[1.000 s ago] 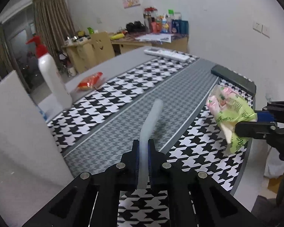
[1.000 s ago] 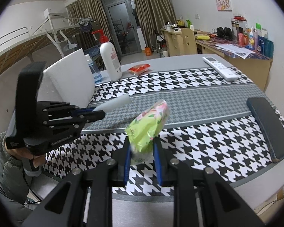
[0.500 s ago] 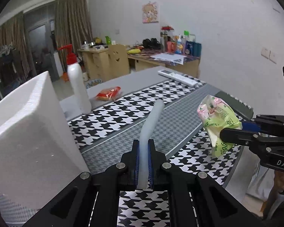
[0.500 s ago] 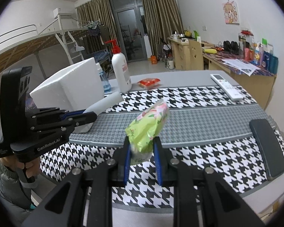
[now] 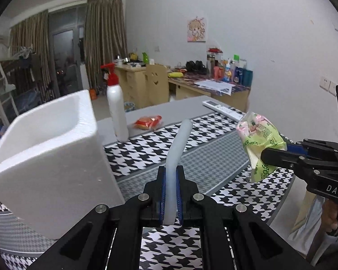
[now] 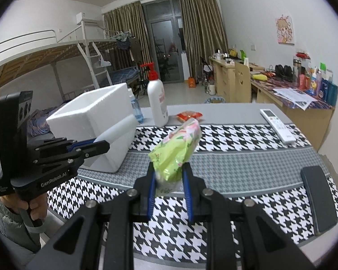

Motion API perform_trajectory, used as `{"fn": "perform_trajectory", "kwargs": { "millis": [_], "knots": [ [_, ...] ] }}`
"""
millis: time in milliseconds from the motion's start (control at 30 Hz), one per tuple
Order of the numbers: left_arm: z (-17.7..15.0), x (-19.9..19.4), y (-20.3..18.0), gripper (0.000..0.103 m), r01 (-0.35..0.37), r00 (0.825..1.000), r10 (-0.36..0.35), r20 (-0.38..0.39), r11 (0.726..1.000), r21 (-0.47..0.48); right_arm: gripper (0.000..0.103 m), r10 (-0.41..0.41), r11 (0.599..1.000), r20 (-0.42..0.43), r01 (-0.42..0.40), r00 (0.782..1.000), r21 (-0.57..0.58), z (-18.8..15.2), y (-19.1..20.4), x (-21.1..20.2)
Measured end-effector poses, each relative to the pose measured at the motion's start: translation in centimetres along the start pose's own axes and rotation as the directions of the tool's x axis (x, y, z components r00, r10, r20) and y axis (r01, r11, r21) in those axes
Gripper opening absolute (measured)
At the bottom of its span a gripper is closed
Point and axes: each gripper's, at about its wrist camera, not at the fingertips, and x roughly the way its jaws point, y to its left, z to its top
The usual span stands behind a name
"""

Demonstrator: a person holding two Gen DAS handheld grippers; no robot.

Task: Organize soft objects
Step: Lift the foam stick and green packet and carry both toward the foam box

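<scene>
both of your grippers are loaded and held up over the houndstooth table.

your left gripper (image 5: 170,180) is clamped tight on a pale foam tube (image 5: 177,148), which sticks up and forward from between its 2 fingers and bends slightly to the right at its tip. your right gripper (image 6: 169,180) pinches the lower end of a green and pink soft packet (image 6: 176,148), its fingers narrowed around the crinkled wrapper, with the packet tilted up to the right above the table (image 6: 236,157). the open white foam box (image 5: 49,155) stands on the table just to the left of your left gripper. behind it are a white pump bottle (image 5: 116,110) with a red top, a small red snack pack (image 5: 147,121), a white remote (image 6: 277,126) and, near the right edge, a dark flat case (image 6: 320,198).
</scene>
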Motion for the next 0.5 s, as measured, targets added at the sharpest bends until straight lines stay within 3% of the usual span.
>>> {"fn": "perform_trajectory", "kwargs": {
  "millis": [300, 500],
  "knots": [
    [1.2, -2.4, 1.3, 0.009, -0.055, 0.995, 0.058, 0.083, 0.998, -0.03, 0.026, 0.044, 0.998, 0.017, -0.044, 0.999, -0.043, 1.5, 1.3, 0.9],
    [2.2, -2.7, 2.3, 0.009, -0.091, 0.991, 0.094, 0.094, 0.995, -0.04, 0.026, 0.042, 0.997, 0.018, -0.041, 0.999, -0.064, 2.7, 1.7, 1.2]
  ]
}}
